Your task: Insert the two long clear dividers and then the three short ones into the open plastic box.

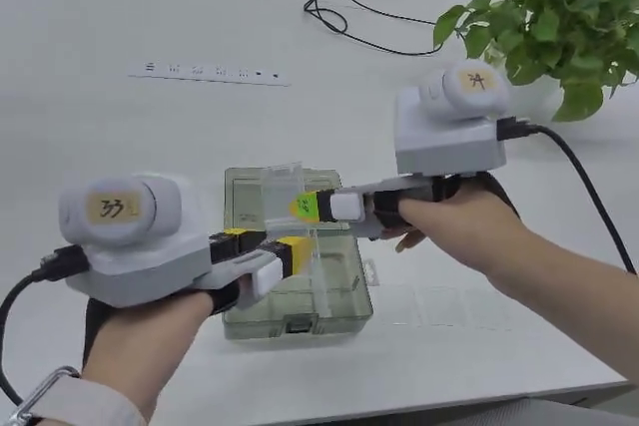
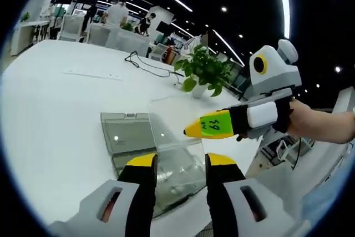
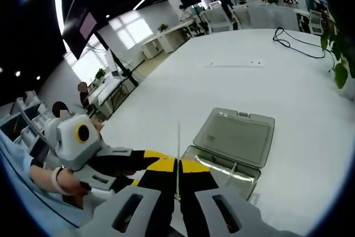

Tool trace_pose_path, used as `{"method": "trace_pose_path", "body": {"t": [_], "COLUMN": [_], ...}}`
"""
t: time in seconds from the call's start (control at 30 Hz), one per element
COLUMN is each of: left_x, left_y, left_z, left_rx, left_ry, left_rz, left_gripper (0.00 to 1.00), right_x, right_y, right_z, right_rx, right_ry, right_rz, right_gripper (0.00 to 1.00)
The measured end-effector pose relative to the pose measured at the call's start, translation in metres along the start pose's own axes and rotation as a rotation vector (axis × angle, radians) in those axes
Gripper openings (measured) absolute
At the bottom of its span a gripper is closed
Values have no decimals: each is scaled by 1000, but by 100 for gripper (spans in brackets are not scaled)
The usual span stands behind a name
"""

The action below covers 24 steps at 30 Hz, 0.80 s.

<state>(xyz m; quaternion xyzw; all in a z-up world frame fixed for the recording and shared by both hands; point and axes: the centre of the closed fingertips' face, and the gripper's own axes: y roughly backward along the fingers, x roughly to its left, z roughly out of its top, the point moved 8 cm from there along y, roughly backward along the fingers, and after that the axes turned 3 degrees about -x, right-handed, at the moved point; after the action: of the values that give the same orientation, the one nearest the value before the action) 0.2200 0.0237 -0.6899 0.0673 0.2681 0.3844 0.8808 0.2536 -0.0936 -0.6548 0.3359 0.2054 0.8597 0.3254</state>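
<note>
Head view: the open plastic box (image 1: 300, 318) sits on the white bench (image 1: 120, 147) with its lid laid back. The right tongs (image 1: 318, 209) carry a clear divider (image 1: 283, 185) upright above the box's far half. The left tongs (image 1: 268, 248) hover over its near-left part. Some spare dividers (image 1: 439, 301) lie flat on the bench just right of the box.

Left gripper view: the left tongs (image 2: 182, 162) stand apart, with the clear divider (image 2: 172, 123) and the box (image 2: 125, 131) showing between them. Whether they touch the sheet I cannot tell. The right tongs (image 2: 194, 130) reach in from the right and pinch the sheet.

Right gripper view: the right tongs (image 3: 178, 166) are clamped together on the clear divider (image 3: 178, 137), which is seen edge-on as 1 thin line, with the box (image 3: 236, 131) beyond.

To seat the sheet well, I would hold it vertical, line its 2 ends up with a facing pair of wall slots, steady the free end with the left tongs, and press down evenly. The edge-on line makes any tilt plain, which is hard to read from above. The head view gives the sheet's place along the box and the waiting spares.
</note>
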Motion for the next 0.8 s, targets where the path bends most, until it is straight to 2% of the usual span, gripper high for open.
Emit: {"method": "trace_pose_path", "body": {"t": [0.07, 0.1, 0.13, 0.2, 0.27, 0.33, 0.37, 0.4, 0.43, 0.53, 0.57, 0.63, 0.67, 0.7, 0.8], "left_x": [3, 5, 6, 9, 12, 15, 17, 18, 19, 24, 26, 28, 32, 34, 36], "left_y": [1, 2, 4, 5, 7, 9, 9, 10, 10, 11, 12, 13, 13, 13, 13], "left_z": [1, 1, 2, 3, 4, 4, 4, 4, 4, 2, 1, -1, -3, -4, -3], "left_rx": [5, 5, 13, 27, 49, 49, 66, 73, 67, 71, 72, 84, 99, 111, 101], "left_ry": [-48, -62, -100, -162, -254, -342, -364, -381, -416, -428, -446, -505, -515, -531, -550], "left_rz": [-15, -20, -36, -64, -83, -111, -118, -129, -149, -188, -195, -242, -243, -240, -243], "left_gripper": [37, 39, 42, 50, 63, 74, 79, 83, 86, 98, 100, 100, 100, 100, 100], "right_x": [-1, -3, -6, -9, -13, -14, -14, -16, -18, -24, -27, -28, -25, -25, -22], "right_y": [0, 0, 1, 1, 1, 2, 4, 3, 3, -1, -4, -6, -7, -10, -16], "right_z": [-1, -2, -1, 1, 4, 6, 6, 8, 10, 10, 10, 10, 9, 11, 11], "right_rx": [13, 21, 25, 34, 59, 67, 100, 87, 112, 168, 200, 216, 248, 243, 305], "right_ry": [-12, -33, -60, -82, -108, -129, -188, -184, -229, -283, -284, -306, -342, -349, -384], "right_rz": [-15, -23, -33, -50, -75, -87, -99, -94, -108, -139, -150, -165, -160, -162, -177], "right_gripper": [1, 1, 1, 1, 1, 2, 2, 2, 2, 2, 2, 2, 2, 2, 2]}}
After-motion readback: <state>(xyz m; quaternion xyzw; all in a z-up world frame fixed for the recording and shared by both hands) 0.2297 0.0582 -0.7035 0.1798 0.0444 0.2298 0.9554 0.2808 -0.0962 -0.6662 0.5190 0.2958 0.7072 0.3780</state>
